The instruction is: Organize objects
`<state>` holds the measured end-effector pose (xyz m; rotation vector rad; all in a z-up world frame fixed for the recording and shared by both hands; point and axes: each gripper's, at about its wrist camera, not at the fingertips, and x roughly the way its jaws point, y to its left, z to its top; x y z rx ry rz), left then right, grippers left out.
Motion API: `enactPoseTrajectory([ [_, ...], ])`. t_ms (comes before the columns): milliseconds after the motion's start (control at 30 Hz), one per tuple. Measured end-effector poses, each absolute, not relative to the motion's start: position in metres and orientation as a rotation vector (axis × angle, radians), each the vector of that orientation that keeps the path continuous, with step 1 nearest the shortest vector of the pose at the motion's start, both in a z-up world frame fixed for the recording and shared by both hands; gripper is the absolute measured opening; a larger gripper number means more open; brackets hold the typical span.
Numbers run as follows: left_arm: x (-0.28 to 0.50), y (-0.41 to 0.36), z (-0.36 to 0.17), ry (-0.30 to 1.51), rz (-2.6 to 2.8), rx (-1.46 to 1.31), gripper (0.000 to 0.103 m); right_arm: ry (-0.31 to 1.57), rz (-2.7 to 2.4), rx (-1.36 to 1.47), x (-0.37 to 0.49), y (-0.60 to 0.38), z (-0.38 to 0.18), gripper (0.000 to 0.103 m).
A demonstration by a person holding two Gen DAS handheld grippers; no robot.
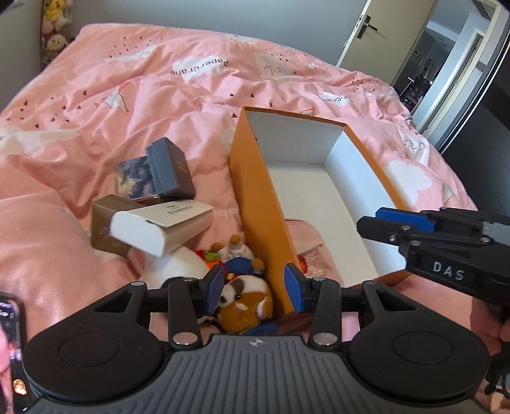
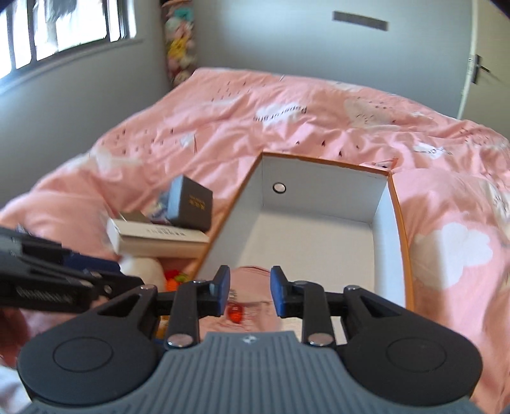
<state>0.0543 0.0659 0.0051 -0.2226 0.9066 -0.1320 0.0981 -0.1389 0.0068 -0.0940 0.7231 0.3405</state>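
Note:
An open orange box (image 1: 255,197) with a white inside lies on the pink bed; it also shows in the right wrist view (image 2: 318,229). A pink item (image 2: 251,305) lies at its near end. My left gripper (image 1: 255,286) is open, its jaws astride the box's near left wall, above a brown and white plush toy (image 1: 245,302). My right gripper (image 2: 250,291) is open and empty over the pink item; it shows from the side in the left wrist view (image 1: 369,224). Left of the box lie a dark grey box (image 1: 170,168), a beige and white box (image 1: 159,227) and small toys (image 1: 229,251).
The pink duvet (image 1: 159,79) covers the whole bed. Plush toys (image 1: 54,28) are stacked in the far left corner by the grey wall. An open door (image 1: 382,38) stands at the far right. A phone edge (image 1: 9,350) shows at lower left.

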Motion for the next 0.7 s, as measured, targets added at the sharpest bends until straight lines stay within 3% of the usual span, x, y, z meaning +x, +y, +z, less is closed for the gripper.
enactPoseTrajectory([
  [267, 0.023, 0.082, 0.0, 0.948, -0.101, -0.147, 0.049, 0.678, 0.398, -0.165, 0.038, -0.109, 0.0, 0.034],
  [700, 0.026, 0.09, -0.021, 1.05, -0.098, -0.149, 0.044, 0.844, 0.458, -0.304, 0.026, -0.047, -0.048, 0.029],
])
